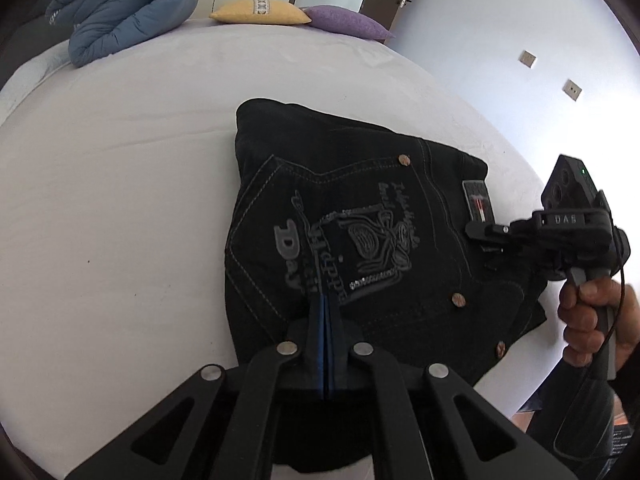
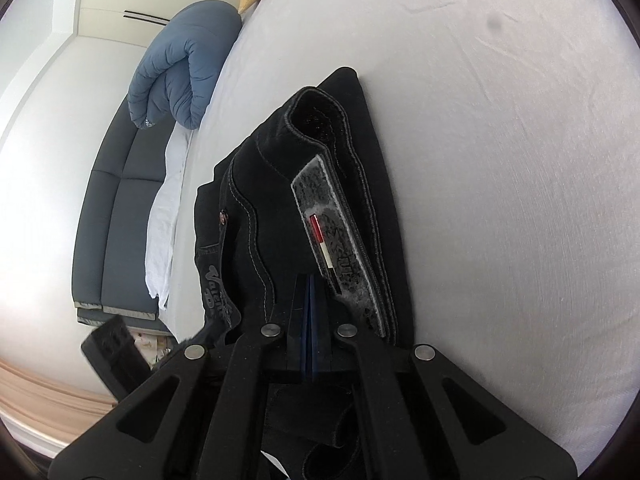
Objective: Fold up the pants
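Black embroidered denim pants (image 1: 360, 240): folded compact, frame centre, on white bed (image 1: 120, 180). Left gripper (image 1: 326, 304): fingers together, apparently empty. Right gripper (image 2: 310, 292): fingers together, grip unclear. Step: final fold; next, smoothing.

Black denim pants (image 1: 360, 216), folded into a compact stack, embroidered back pocket up, lying on the bed

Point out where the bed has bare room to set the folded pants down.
Bare sheet runs left of the pants up to the blue duvet and the yellow pillow and purple pillow. Crowded at the near right edge, where both grippers work.
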Motion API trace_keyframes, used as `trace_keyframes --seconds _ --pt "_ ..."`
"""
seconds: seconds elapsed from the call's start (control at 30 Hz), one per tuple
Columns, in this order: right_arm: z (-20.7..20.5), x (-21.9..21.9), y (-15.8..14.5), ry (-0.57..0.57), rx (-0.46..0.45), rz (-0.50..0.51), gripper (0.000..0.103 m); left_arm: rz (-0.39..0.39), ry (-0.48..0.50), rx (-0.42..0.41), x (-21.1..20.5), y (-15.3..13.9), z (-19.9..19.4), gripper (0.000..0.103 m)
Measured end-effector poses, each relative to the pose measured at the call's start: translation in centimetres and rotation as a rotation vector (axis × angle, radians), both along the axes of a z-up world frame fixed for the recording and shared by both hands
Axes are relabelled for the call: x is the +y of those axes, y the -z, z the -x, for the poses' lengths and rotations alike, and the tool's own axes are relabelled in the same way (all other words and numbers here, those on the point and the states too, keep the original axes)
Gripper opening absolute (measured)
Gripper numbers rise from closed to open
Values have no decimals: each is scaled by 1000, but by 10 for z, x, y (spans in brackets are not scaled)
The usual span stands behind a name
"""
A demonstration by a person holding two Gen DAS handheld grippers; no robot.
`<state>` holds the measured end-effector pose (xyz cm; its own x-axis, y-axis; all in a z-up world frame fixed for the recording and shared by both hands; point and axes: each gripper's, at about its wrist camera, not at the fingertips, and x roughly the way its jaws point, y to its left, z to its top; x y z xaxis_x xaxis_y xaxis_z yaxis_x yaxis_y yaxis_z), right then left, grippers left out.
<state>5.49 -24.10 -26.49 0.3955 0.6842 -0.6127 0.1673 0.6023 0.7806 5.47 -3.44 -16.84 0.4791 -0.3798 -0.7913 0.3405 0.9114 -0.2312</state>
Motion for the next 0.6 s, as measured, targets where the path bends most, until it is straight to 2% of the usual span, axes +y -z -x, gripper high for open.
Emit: trace_keyframes --seconds 0.07,0.17,0.27,0.3,0.37,0.43,0.57,0.6 --pt "1 2 -11 0 14 36 0 -14 -7 -2 0 -2 6 2" --pt "21 11 -35 -35 -44 59 4 -34 4 14 -4 1 7 2" --pt "43 14 -26 -59 -39 71 4 -82 18 7 -13 3 7 2" --pt "50 12 -16 -51 -36 55 4 -90 17 11 -15 3 7 2" --pt "61 -1 3 6 -72 -62 3 -91 15 17 -15 4 6 2" --pt "67 -11 9 52 -73 -129 2 -91 14 24 -15 3 7 2" --pt "77 -11 -22 63 -110 -24 7 -98 10 32 -17 1 5 2" --pt "79 -14 -31 69 -130 -17 16 -96 8 32 -16 2 6 2"
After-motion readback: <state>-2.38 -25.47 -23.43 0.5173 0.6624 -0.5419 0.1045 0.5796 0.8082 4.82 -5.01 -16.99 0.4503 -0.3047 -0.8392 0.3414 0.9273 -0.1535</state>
